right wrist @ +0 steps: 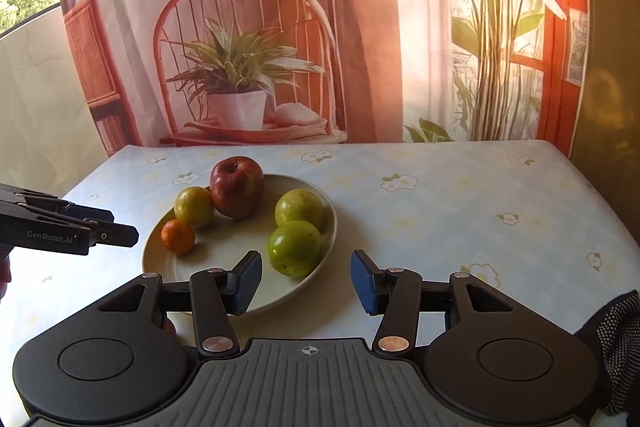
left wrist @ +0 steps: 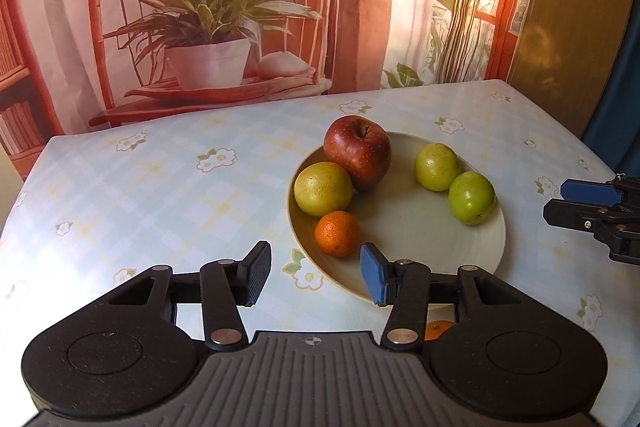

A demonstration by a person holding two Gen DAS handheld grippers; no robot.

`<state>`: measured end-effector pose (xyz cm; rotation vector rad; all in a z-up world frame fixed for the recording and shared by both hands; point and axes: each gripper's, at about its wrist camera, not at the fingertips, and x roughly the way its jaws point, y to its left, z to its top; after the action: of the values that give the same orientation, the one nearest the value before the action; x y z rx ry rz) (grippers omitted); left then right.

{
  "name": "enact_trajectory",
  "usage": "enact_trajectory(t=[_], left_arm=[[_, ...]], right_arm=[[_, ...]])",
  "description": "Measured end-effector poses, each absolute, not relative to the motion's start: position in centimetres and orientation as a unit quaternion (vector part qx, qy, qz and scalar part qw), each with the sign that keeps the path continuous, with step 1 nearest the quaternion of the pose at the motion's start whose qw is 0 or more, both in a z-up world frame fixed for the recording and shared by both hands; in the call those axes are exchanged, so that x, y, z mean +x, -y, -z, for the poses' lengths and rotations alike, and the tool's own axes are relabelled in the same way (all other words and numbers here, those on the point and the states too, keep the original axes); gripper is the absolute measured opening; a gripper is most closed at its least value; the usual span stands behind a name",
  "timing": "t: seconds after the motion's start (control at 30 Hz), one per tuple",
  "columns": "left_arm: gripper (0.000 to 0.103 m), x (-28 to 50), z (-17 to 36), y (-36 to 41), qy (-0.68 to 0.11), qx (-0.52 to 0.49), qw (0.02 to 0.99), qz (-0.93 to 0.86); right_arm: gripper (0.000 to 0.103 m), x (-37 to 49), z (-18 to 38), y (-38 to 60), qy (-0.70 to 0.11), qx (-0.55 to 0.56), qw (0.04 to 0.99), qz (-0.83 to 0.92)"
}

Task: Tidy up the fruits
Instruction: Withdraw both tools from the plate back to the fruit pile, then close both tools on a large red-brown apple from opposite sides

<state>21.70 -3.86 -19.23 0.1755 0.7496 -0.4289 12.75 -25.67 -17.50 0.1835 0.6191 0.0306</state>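
Note:
A pale round plate [left wrist: 404, 227] [right wrist: 224, 263] on the flowered tablecloth holds a red apple [left wrist: 357, 150] [right wrist: 236, 191], three green-yellow fruits [left wrist: 323, 189] [left wrist: 437, 166] [left wrist: 472, 197] and a small orange [left wrist: 338, 233] [right wrist: 178, 235]. My left gripper [left wrist: 316, 273] is open and empty, just in front of the plate's near rim, by the orange. A second orange [left wrist: 438, 330] peeks out under its right finger. My right gripper [right wrist: 306, 281] is open and empty at the plate's near right rim, close to a green fruit [right wrist: 295, 247].
The table [left wrist: 160, 187] ends at a printed backdrop curtain [left wrist: 200, 7] behind. Its right edge drops off near a yellow wall [left wrist: 580, 27]. The right gripper shows at the right edge in the left wrist view [left wrist: 592, 215]; the left one at the left edge in the right wrist view [right wrist: 80, 227].

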Motion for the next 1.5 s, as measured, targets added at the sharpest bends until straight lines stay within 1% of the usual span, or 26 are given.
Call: enact_trajectory(t=[0.1,0.17,0.23,0.47,0.73,0.97,1.17,1.5], left_arm=[[0.052,20.2,18.6,3.3,-0.357,0.086,0.908,0.2],[0.055,19.2,18.2,3.0,-0.353,0.086,0.911,0.197],[0.056,18.0,17.8,2.5,-0.347,0.076,0.914,0.197],[0.056,14.2,17.3,0.7,-0.335,0.05,0.923,0.182],[0.056,11.4,18.0,-2.3,-0.345,0.02,0.927,0.144],[0.056,9.9,17.8,-3.0,-0.342,0.034,0.927,0.151],[0.056,9.0,17.7,-4.3,-0.357,-0.002,0.918,0.17],[0.056,7.4,17.7,-5.5,-0.348,-0.009,0.922,0.169]], right_arm=[[0.046,11.6,17.4,25.4,-0.303,0.103,0.947,-0.012],[0.046,10.9,17.3,25.0,-0.304,0.109,0.946,-0.012],[0.046,10.3,17.2,24.4,-0.305,0.111,0.946,-0.015],[0.046,8.2,17.0,21.8,-0.308,0.11,0.944,-0.035],[0.046,7.2,18.0,18.1,-0.331,0.099,0.936,-0.071],[0.046,6.7,17.8,15.9,-0.337,0.09,0.931,-0.104],[0.046,6.2,17.4,13.9,-0.343,0.058,0.929,-0.122],[0.046,5.4,17.1,12.3,-0.353,0.052,0.923,-0.14]])
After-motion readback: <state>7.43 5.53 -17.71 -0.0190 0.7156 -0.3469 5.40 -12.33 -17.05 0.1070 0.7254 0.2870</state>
